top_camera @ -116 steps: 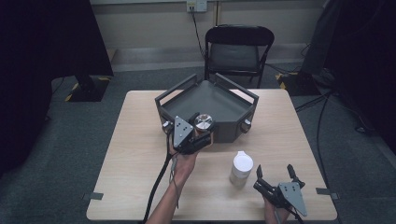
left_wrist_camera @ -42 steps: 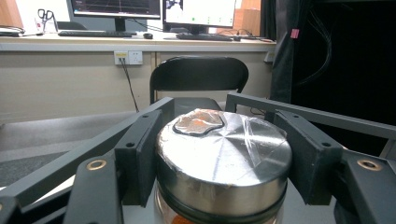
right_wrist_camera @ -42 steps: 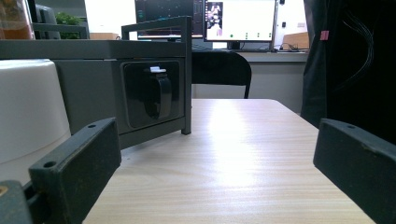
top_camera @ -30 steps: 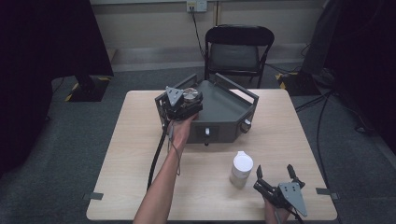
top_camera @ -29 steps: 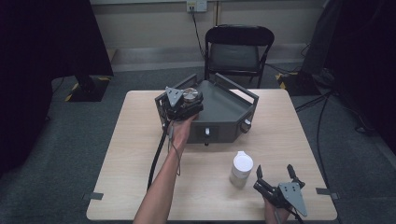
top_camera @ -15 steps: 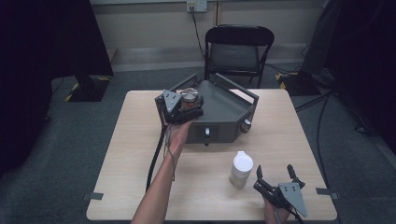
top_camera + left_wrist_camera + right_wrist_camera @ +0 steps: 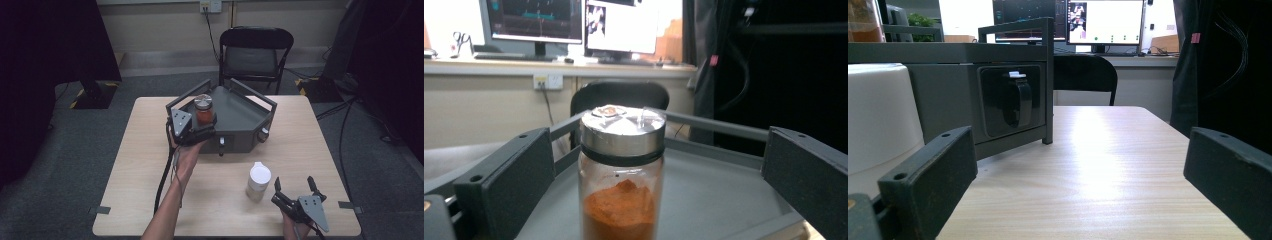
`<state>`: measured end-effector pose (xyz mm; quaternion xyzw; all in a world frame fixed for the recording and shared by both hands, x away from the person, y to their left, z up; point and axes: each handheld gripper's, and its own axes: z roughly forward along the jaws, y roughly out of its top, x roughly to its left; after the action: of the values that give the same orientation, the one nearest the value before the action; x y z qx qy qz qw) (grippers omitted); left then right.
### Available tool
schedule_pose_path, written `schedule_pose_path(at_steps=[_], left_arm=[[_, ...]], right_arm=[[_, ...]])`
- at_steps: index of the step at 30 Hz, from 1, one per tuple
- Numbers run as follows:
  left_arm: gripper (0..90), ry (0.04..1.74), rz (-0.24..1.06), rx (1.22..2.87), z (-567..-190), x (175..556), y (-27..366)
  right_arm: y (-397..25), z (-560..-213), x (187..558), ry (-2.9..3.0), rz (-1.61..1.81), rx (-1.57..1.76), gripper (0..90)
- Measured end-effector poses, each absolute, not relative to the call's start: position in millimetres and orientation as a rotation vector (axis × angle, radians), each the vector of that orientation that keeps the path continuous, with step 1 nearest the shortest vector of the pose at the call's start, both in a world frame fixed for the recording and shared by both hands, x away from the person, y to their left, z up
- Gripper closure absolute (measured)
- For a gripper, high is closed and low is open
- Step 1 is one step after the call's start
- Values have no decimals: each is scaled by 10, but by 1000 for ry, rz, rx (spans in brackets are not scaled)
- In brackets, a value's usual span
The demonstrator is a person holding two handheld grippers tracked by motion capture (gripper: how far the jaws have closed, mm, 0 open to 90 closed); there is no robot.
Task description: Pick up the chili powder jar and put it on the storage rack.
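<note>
Standing upright on the grey tray (image 7: 240,115), spice jar (image 7: 620,175) sits between the spread left gripper (image 7: 644,190) jaws, untouched; right gripper (image 7: 295,192) jaws apart near white bottle (image 7: 258,181).

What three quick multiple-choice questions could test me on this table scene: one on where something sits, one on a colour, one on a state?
1. Where does the spice jar stand?
A. on the grey tray
B. on the chair
C. on the floor

2. What colour is the powder in it?
A. green
B. orange
C. white

3. How do the jaws of the left gripper stand?
A. clamped shut on the jar
B. apart, the jar between them
C. closed on nothing

Answers:
1 A: the jar sits on the tray's floor inside its rails.
2 B: orange shows through the glass.
3 B: the left gripper view shows gaps on both sides of the jar.
</note>
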<state>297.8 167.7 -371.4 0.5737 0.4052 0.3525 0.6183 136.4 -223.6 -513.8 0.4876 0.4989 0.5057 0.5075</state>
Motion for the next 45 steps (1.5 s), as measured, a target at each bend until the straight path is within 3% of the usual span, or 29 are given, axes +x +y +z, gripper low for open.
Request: schedule_pose_path(at_steps=[18, 34, 45], left_arm=[[0, 935, 811, 1224, -3844, 2588, 1872], [0, 948, 898, 1218, -4109, 2215, 2043], [0, 972, 868, 1178, -4296, 1975, 2140]], right_arm=[[-2227, -5138, 1365, 1199, 1215, 1177, 0], [-2219, -5139, 1365, 1196, 1212, 1179, 0], [-2220, -5139, 1365, 1196, 1213, 1179, 0]])
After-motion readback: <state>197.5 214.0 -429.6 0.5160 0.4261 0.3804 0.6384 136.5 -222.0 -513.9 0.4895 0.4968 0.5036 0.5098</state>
